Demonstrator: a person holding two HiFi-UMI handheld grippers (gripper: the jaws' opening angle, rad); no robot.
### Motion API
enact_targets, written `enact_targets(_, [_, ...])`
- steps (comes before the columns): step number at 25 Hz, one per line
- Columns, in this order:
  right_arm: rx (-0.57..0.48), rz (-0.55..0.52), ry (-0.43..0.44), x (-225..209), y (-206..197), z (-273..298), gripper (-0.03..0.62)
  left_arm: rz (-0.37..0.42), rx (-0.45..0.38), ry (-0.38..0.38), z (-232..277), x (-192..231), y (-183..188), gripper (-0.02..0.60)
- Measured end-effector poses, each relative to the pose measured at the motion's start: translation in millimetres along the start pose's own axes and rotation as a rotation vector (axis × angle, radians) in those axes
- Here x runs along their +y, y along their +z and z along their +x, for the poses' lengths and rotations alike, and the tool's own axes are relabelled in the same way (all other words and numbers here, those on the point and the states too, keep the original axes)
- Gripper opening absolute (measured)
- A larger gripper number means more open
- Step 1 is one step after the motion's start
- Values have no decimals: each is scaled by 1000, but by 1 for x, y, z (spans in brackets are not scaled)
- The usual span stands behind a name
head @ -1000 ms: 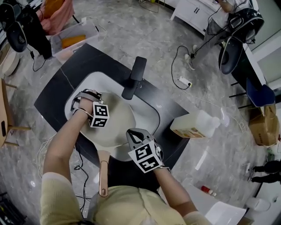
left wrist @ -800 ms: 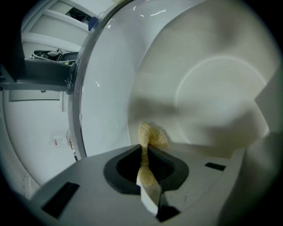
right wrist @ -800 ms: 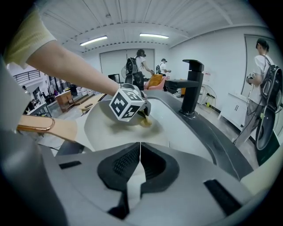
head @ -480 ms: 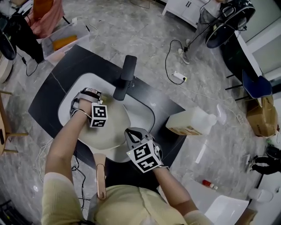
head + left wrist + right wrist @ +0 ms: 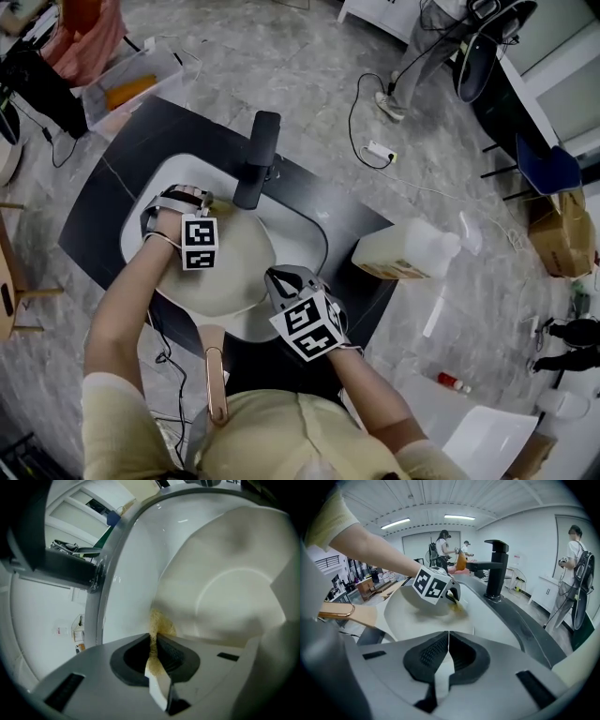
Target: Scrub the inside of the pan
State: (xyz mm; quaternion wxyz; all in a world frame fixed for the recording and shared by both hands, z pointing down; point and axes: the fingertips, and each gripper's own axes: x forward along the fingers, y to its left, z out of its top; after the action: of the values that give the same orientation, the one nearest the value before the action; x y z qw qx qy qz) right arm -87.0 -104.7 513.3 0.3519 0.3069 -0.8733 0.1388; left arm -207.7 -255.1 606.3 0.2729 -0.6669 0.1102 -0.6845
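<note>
A cream pan (image 5: 234, 267) lies in the white sink (image 5: 305, 225), its copper-coloured handle (image 5: 214, 375) pointing toward me. My left gripper (image 5: 204, 204) is at the pan's far left side, shut on a yellow scouring pad (image 5: 159, 623). The pad presses on the pan's inner wall (image 5: 234, 597). My right gripper (image 5: 275, 279) is at the pan's near right edge with its jaws closed on the rim. In the right gripper view, that gripper (image 5: 448, 644) looks across the pan (image 5: 417, 618) to the left gripper (image 5: 453, 597) and the pad (image 5: 458, 606).
A black faucet (image 5: 258, 159) stands at the sink's far edge, just beyond the left gripper. A pale jug (image 5: 408, 253) lies on the black counter to the right. A clear bin (image 5: 127, 89) and cables lie on the floor. People stand in the background (image 5: 443, 550).
The head view has drifted right, so everything sits further left in the frame. The left gripper with the pad has shifted slightly along the pan's far side. The right gripper has held its place.
</note>
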Motion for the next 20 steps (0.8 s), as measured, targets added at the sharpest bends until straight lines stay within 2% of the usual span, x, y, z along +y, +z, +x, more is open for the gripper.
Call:
enact_targets(4, [6,-1,2,0,-1,0,15,-167,44,-84,1,-15,-11,38])
enact_targets(6, [7,-4,4,2,-1,0,15,-209,66,-113,4,-23,-10,38])
enact_targets(11, [2,-1,-4,3,-1,-3,15,-153,164,-138,15,-32,-23,38])
enact_targets(14, [3,4,-13,1,-3,-6,15,-164,218,-167,21,-38,-29,38])
enact_targets(20, [1,13,-31,-3,-6,-12,15,-134,212,-262,30,-62,-10,38])
